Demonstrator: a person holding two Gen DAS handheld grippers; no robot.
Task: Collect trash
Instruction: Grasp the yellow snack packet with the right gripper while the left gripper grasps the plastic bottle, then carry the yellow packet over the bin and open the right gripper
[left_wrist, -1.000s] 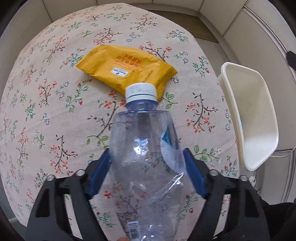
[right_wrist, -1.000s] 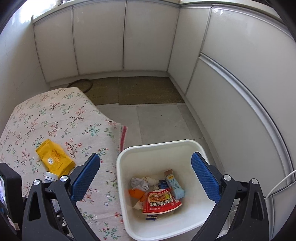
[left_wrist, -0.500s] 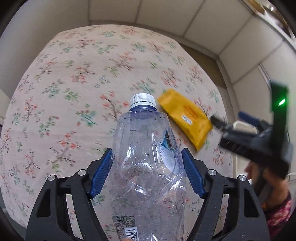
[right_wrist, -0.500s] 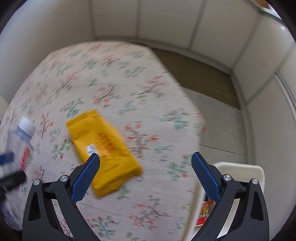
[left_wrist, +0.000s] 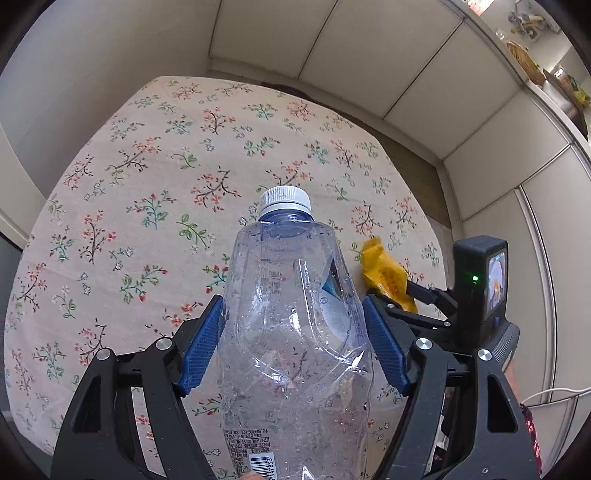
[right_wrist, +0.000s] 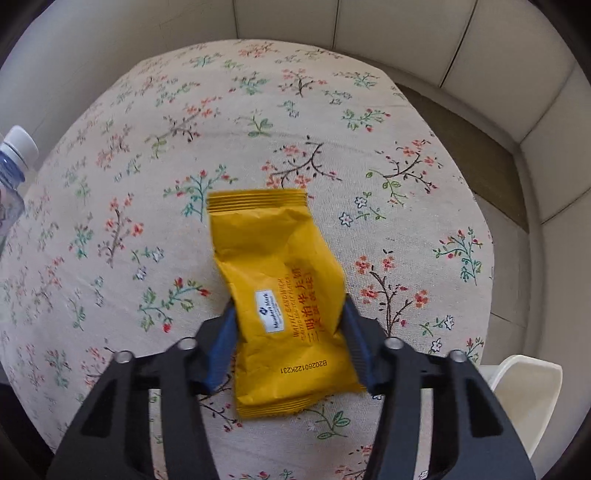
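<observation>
My right fingers (right_wrist: 288, 325) have just closed on the yellow packet (right_wrist: 280, 291); my left fingers (left_wrist: 295, 347) still grip the bottle (left_wrist: 295, 332); bin (right_wrist: 524, 395) at four o'clock next.

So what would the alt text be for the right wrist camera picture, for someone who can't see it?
The right gripper has its two blue-padded fingers closed on a yellow snack packet above a floral tablecloth. A white bin peeks in at lower right, and a clear bottle at the left edge.

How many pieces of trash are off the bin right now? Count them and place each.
2. The plastic bottle sits between the left gripper fingers; the yellow wrapper lies on the flowered table between the right gripper fingers. More may be out of view.
</observation>
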